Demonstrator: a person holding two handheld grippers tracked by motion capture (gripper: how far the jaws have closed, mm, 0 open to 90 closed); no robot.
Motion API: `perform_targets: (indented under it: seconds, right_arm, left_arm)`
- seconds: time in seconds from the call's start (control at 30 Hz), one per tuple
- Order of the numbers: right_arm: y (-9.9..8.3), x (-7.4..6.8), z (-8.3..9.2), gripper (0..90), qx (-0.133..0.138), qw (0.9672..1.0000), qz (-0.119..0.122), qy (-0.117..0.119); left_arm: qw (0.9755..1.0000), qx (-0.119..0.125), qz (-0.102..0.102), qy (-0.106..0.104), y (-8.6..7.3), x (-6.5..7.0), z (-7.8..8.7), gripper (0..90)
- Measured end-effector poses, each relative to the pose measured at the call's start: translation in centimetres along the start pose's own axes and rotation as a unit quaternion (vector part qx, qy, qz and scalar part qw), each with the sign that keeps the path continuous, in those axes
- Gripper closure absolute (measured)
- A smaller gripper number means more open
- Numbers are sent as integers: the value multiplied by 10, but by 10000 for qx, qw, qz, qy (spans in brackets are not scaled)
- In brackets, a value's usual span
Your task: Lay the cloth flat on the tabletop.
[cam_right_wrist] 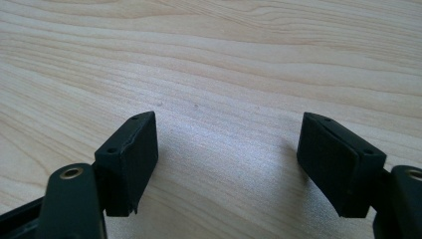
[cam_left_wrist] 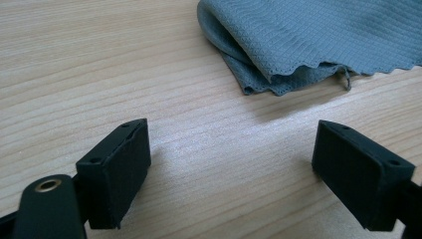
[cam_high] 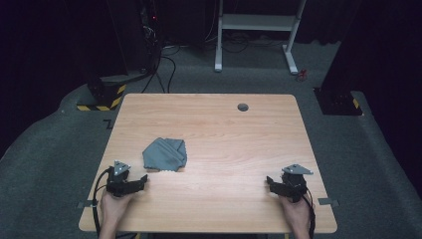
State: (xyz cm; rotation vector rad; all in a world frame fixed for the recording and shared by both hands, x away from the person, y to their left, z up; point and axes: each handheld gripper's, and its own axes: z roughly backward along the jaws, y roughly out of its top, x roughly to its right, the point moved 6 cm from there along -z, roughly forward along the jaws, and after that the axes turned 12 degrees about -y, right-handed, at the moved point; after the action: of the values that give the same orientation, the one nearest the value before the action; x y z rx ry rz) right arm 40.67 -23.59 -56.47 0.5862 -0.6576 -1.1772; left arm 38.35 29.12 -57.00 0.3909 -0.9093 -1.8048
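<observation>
The left hand-held gripper (cam_high: 144,180) rests low on the near left part of the table (cam_high: 224,134), held by the person's left hand (cam_high: 113,206). Its two black jaws stand wide apart and nothing is between them; in the left gripper view only bare wood lies in the gap. The right hand-held gripper (cam_high: 269,181) sits at the near right part of the table, in the person's right hand (cam_high: 295,209). Its jaws are also spread wide and they hold nothing; the right gripper view shows plain wood grain between them.

The grey cloth (cam_high: 164,155) lies crumpled and partly folded on the table, left of the middle. It is near the left hand-held gripper, a little beyond it, and not touching it. In the left gripper view the cloth (cam_left_wrist: 318,35) lies ahead of the jaws, with its folded corner and wavy edge turned toward them. The cloth is well apart from the right hand-held gripper. A small round grey grommet (cam_high: 243,107) sits in the table top near the far edge.
</observation>
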Motion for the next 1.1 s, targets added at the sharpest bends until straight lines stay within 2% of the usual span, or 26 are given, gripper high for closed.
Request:
perform_targets:
  seconds: [0.17, 0.23, 0.37, 0.53, 0.67, 0.83, 0.97, 1.0, 1.1]
  right_arm:
    - [0, 0, 0, 240, -7, 10000, -13, 1]
    - [0, 0, 0, 240, -6, 10000, -13, 1]
    - [0, 0, 0, 239, 0, 10000, 0, 1]
    - [0, 0, 0, 240, -5, 10000, -13, 1]
    - [0, 0, 0, 240, -6, 10000, -13, 0]
    - [0, 0, 0, 240, 1, 10000, 4, 2]
    - [0, 0, 0, 240, -5, 10000, 1, 7]
    - [0, 0, 0, 240, -4, 10000, 2, 6]
    - [0, 0, 0, 240, -5, 10000, -2, 8]
  left_arm:
    - [10000, -62, 2, -9, 1, -1, 1, 158]
    - [9999, -31, 96, -38, 1, -1, 1, 161]
    - [10000, -15, 67, -22, 1, -1, 2, 160]
    - [9999, -11, 110, -111, 2, 2, 2, 154]
    - [9998, 4, 13, -178, 3, 7, 1, 148]
    - [9995, 97, 102, -270, 5, 9, -2, 146]
    - [9995, 91, 78, -293, 7, 12, -1, 145]
    - [9992, 93, 77, -370, 10, 14, 0, 146]
    - [9991, 121, 59, -410, 14, 17, -1, 148]
